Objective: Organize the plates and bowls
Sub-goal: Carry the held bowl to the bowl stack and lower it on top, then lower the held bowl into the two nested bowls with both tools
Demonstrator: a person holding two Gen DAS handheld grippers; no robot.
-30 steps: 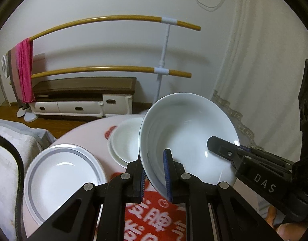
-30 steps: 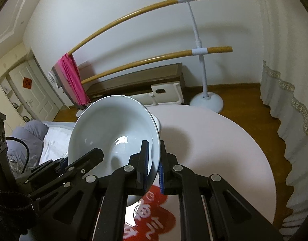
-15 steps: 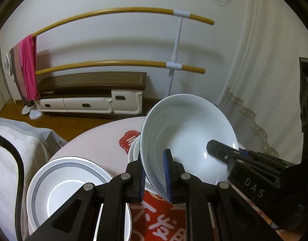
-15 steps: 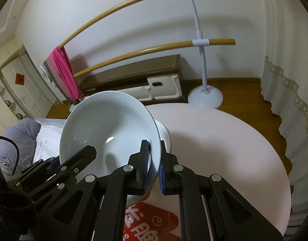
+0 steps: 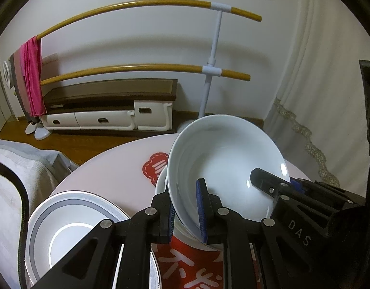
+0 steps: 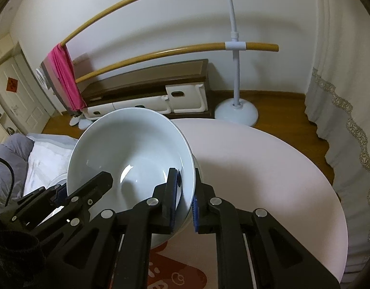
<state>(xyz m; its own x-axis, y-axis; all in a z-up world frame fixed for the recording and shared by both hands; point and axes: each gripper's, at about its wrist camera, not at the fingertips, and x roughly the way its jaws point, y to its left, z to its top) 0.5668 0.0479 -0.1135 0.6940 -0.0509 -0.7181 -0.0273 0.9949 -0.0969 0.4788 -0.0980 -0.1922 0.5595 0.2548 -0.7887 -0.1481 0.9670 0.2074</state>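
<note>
A large white bowl (image 5: 223, 159) is held by both grippers over the round pink table (image 5: 112, 168). My left gripper (image 5: 186, 213) is shut on its left rim. My right gripper (image 6: 185, 198) is shut on its right rim; the bowl also shows in the right wrist view (image 6: 129, 149). A smaller white dish (image 5: 161, 183) sits right under the bowl, mostly hidden. A grey-rimmed white plate (image 5: 69, 236) lies on the table at lower left.
The table (image 6: 269, 173) carries red printed markings (image 5: 153, 168). Beyond it stand a two-rail drying rack (image 5: 211, 67) with a pink towel (image 5: 31, 77), a low cabinet (image 5: 107, 110) and a lace curtain (image 6: 341, 110). Grey bedding (image 5: 13, 163) lies at left.
Both grippers have lowered the bowl and carried it forward over the smaller dish, which is now almost fully covered. The grey-rimmed plate has slid lower in the left view.
</note>
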